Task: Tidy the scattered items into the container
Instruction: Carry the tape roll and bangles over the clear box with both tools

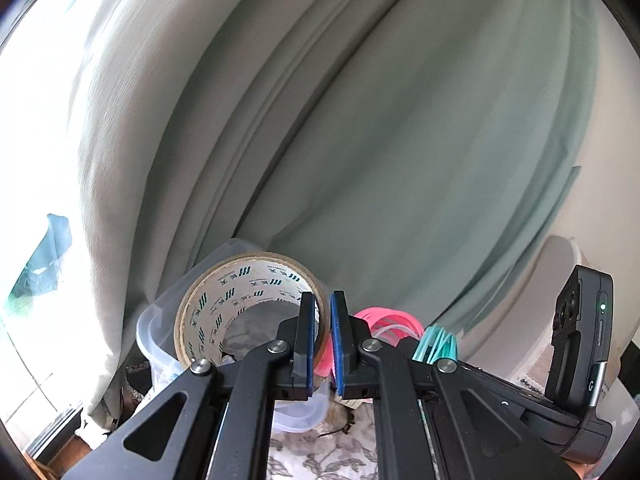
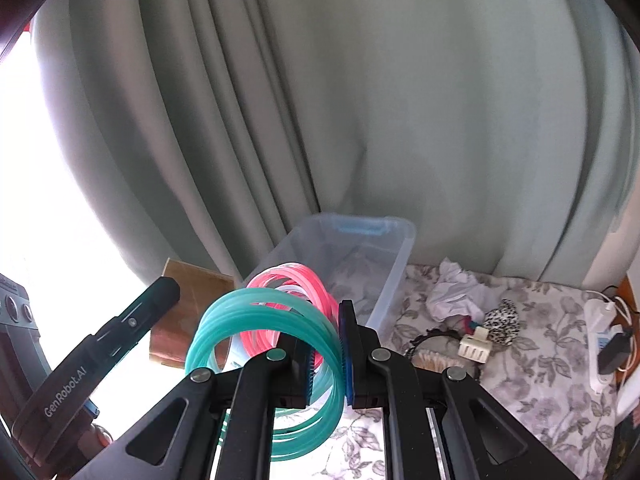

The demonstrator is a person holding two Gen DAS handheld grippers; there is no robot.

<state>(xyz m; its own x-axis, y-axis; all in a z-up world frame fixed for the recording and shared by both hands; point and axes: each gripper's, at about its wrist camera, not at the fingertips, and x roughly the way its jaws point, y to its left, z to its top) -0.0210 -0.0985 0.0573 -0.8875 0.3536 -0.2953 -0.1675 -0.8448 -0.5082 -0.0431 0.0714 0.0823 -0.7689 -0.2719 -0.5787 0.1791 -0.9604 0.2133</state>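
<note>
My left gripper (image 1: 322, 344) is shut on the wall of a brown packing tape roll (image 1: 208, 312) and holds it up in front of the clear plastic container (image 1: 154, 320). The tape also shows in the right wrist view (image 2: 188, 312). My right gripper (image 2: 325, 356) is shut on a coil of teal and pink plastic rings (image 2: 272, 320), held above the floral cloth. The coil also shows in the left wrist view (image 1: 400, 328). The clear container (image 2: 352, 252) stands just beyond it and looks empty.
On the floral cloth (image 2: 520, 360) to the right lie a crumpled white tissue (image 2: 452, 292), a cream hair claw (image 2: 474, 346), a leopard scrunchie (image 2: 502, 320) and a brush (image 2: 432, 360). A white power strip (image 2: 600, 344) sits at the far right. Green curtains (image 2: 360, 100) hang behind.
</note>
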